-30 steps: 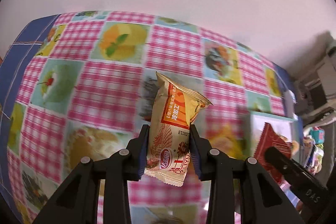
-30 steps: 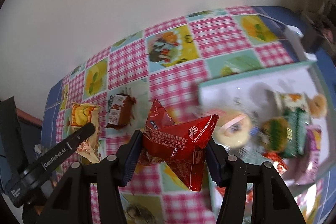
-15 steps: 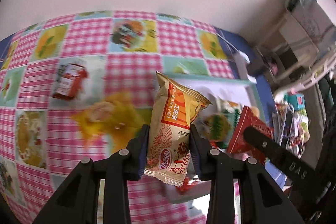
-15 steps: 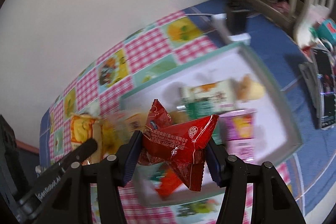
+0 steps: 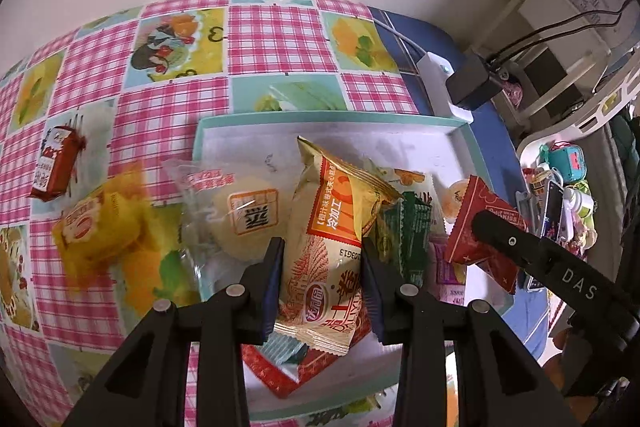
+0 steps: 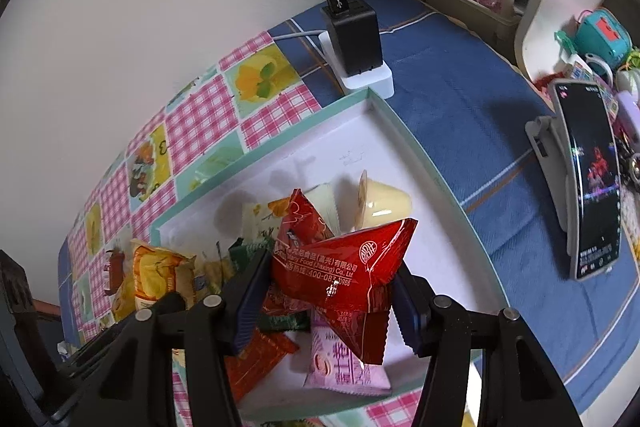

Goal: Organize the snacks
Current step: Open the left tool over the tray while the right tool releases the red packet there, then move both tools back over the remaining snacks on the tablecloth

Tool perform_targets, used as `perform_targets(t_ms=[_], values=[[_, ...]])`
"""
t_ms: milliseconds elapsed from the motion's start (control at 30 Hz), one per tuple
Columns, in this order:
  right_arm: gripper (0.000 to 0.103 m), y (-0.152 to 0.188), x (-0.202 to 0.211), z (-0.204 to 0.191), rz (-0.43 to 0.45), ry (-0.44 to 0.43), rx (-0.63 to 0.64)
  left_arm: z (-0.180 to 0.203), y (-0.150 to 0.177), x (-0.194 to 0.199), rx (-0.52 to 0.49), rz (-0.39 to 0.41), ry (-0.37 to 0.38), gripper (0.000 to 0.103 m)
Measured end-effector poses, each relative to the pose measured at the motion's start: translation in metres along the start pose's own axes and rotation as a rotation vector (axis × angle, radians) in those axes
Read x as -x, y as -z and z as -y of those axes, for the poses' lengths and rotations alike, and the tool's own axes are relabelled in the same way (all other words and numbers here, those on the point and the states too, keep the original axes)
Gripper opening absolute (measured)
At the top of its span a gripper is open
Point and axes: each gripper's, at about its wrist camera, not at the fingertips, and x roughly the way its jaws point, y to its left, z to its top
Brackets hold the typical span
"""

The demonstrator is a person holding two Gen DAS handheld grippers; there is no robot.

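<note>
My left gripper (image 5: 322, 267) is shut on a beige and orange snack packet (image 5: 336, 211), held upright above the white, teal-rimmed tray (image 5: 320, 117). My right gripper (image 6: 330, 297) is shut on a red triangular packet (image 6: 344, 263) over the same tray (image 6: 400, 147). Several snacks lie in the tray: a clear-wrapped cake (image 5: 244, 215), a green packet (image 5: 408, 231), a jelly cup (image 6: 384, 203) and a pink packet (image 6: 344, 367). On the checked tablecloth, left of the tray, lie a yellow packet (image 5: 96, 227) and a small red packet (image 5: 56, 167).
A white power strip with a black charger (image 6: 354, 35) sits just behind the tray's far corner. To the right, on the blue cloth (image 6: 460, 99), a phone on a stand (image 6: 592, 183) leans upright. Beyond it are a white rack and toys.
Both grippers have swung right across the tablecloth to above the tray, each still holding its packet. The tray and its snacks now fill both views.
</note>
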Motion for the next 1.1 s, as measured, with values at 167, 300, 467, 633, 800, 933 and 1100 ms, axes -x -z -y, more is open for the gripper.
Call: perform_targets(t_ms=[167, 300, 467, 633, 800, 933, 1100], values=[[0.062, -0.007, -0.010, -0.004, -0.007, 0.011, 0.019, 0.002, -0.006, -0.009, -0.005, 0.000, -0.010, 0.038], [0.062, -0.008, -0.012, -0.007, -0.007, 0.009, 0.038, 0.000, -0.006, -0.009, 0.001, -0.006, 0.003, 0.045], [0.064, -0.005, -0.012, -0.009, -0.016, 0.008, 0.049, -0.003, -0.004, 0.001, 0.013, 0.005, 0.021, 0.055], [0.081, 0.002, -0.004, -0.012, -0.003, 0.006, 0.058, -0.007, 0.001, 0.018, 0.009, 0.037, -0.008, 0.070], [0.093, 0.010, 0.003, -0.018, 0.003, 0.006, 0.073, -0.024, 0.007, 0.034, 0.037, 0.077, -0.066, 0.080], [0.101, 0.018, 0.011, -0.022, 0.014, -0.002, 0.074, -0.040, 0.013, 0.045, 0.053, 0.111, -0.124, 0.085], [0.103, 0.029, 0.022, -0.034, 0.036, -0.009, 0.088, -0.063, 0.023, 0.057, 0.074, 0.142, -0.183, 0.095]])
